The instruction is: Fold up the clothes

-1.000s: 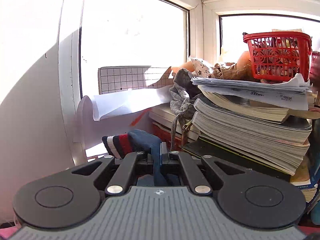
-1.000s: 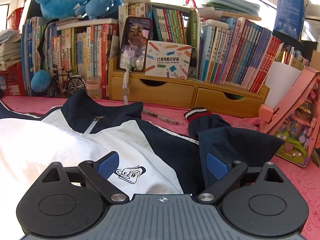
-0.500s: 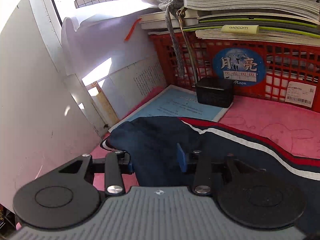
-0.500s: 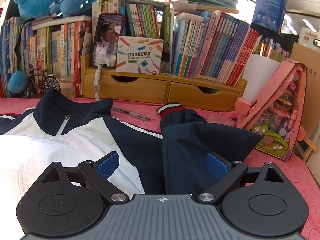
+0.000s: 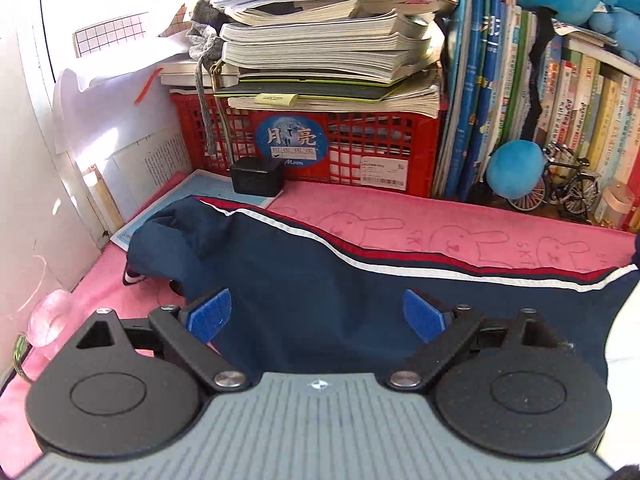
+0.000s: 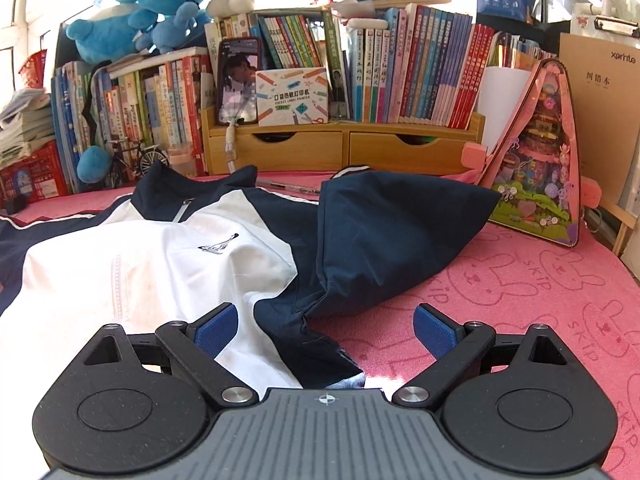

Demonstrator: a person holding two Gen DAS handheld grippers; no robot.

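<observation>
- our left hand-held gripper (image 5: 317,315) hangs just above the jacket's left sleeve (image 5: 360,280). its jaws have just been opening and now stand wide, with nothing pinched. the blue pads (image 5: 210,314) sit apart over the dark blue cloth, not pressing on it.
- that sleeve lies stretched along the pink tabletop (image 5: 400,220), and its red and white stripe runs along the far edge. the cuff end (image 5: 168,240) is bunched up near the corner, just beside a small black box (image 5: 257,176) and a red crate (image 5: 360,148) with books piled on top.
- we think the sleeve lies out flat like this so it can be folded in over the body.
- our right hand-held gripper (image 6: 326,330) is also wide and holds nothing. it points down at the bottom edge of the jacket (image 6: 160,256), and the hem sits between its pads without touching them.
- the jacket lies front side up on the pink tabletop, white chest in the middle, collar and zip toward the wooden drawer shelf (image 6: 344,148).
- the right sleeve (image 6: 400,232) is already bent back over itself in a puffy lump, not flat yet.
- we guess we are early in the folding. the body is spread out, one sleeve is turned in and the other is not.
- the cloth looks thin and slippery, so a fold may slide open again if we do not press it.
</observation>
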